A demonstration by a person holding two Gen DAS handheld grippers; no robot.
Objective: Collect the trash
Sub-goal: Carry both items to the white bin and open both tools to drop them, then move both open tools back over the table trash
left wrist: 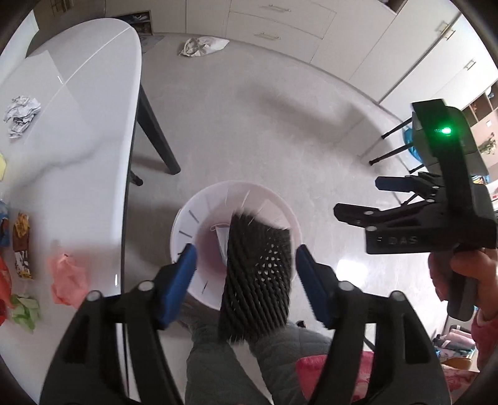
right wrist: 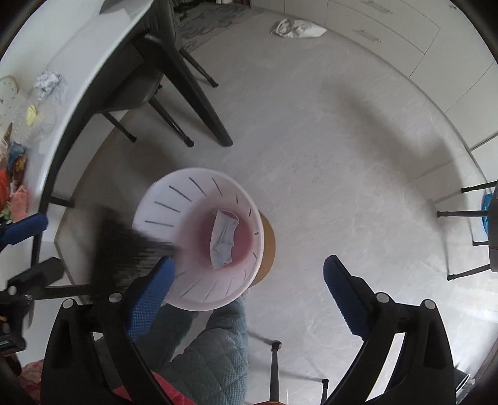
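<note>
Floor point(right wrist: 311, 131): pale grey, carrying the white basket and, well beyond it near the cabinets, a crumpled white bag point(right wrist: 298, 28).

Counter point(left wrist: 77, 124): white and glossy, left of the basket; its far left part is cut off by the picture edge in both views. On it lie a crumpled grey-white paper ball point(left wrist: 22, 113), a pink scrap point(left wrist: 67, 278) blurred beyond identifying, a green scrap point(left wrist: 26, 310), and coloured wrappers point(left wrist: 21, 246) partly cut off at the edge.

White basket point(right wrist: 186, 199): round, slotted wall, standing beside the counter. The right wrist view shows one crumpled face mask point(right wrist: 223, 238) lying on its pinkish bottom. In the left wrist view most of that mask is hidden behind the black mesh piece.

Black mesh piece point(left wrist: 258, 274): dark, lattice-patterned, over the basket's rim and between the pads of the left tongs without touching them; motion-blurred in the right wrist view, so its form is hard to make out.

Left tongs point(left wrist: 246, 268): open, blue pads apart on either side of the mesh piece, holding nothing.

Right tongs point(right wrist: 249, 274): open wide above the basket's near rim, empty. A hand point(left wrist: 460, 274) holds their grip, partly cut off.

Quilted grey-green clothing point(right wrist: 211, 358) below the basket: the person's, otherwise hidden.
</note>
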